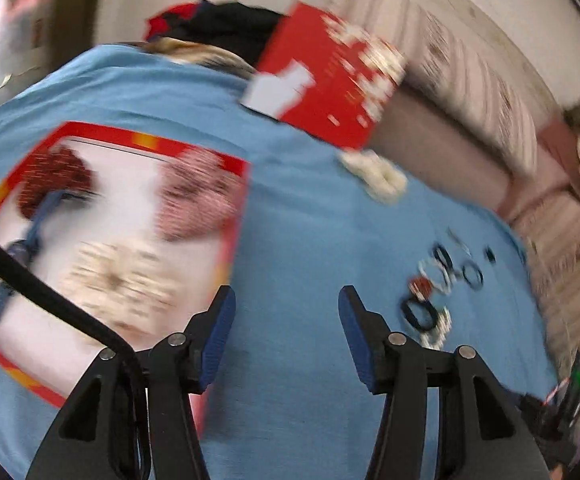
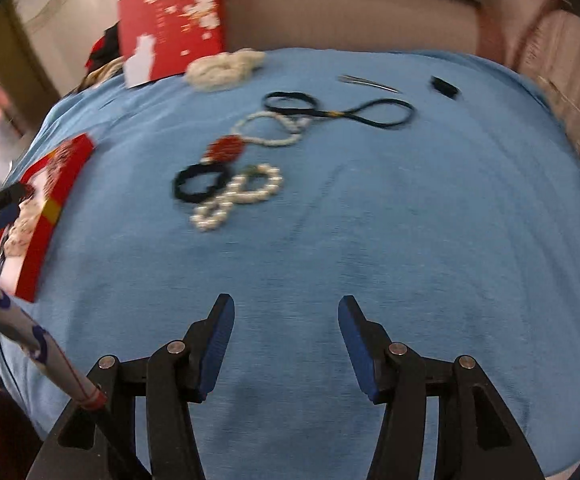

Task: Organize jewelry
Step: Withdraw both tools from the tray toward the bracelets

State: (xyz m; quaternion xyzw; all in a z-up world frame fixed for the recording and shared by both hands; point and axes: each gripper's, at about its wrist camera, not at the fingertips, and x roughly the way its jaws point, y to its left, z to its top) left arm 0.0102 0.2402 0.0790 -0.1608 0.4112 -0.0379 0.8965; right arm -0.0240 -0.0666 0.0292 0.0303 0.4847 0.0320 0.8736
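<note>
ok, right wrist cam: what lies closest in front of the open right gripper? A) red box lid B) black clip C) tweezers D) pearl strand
D. The pearl strand lies nearest on the blue cloth ahead of the right gripper; the tweezers, black clip and red box lid lie farther back.

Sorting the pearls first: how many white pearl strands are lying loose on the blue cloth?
2. One pearl strand lies coiled nearest the right gripper; the other loops beyond it, by the red piece. The blurred red box may hold more.
</note>
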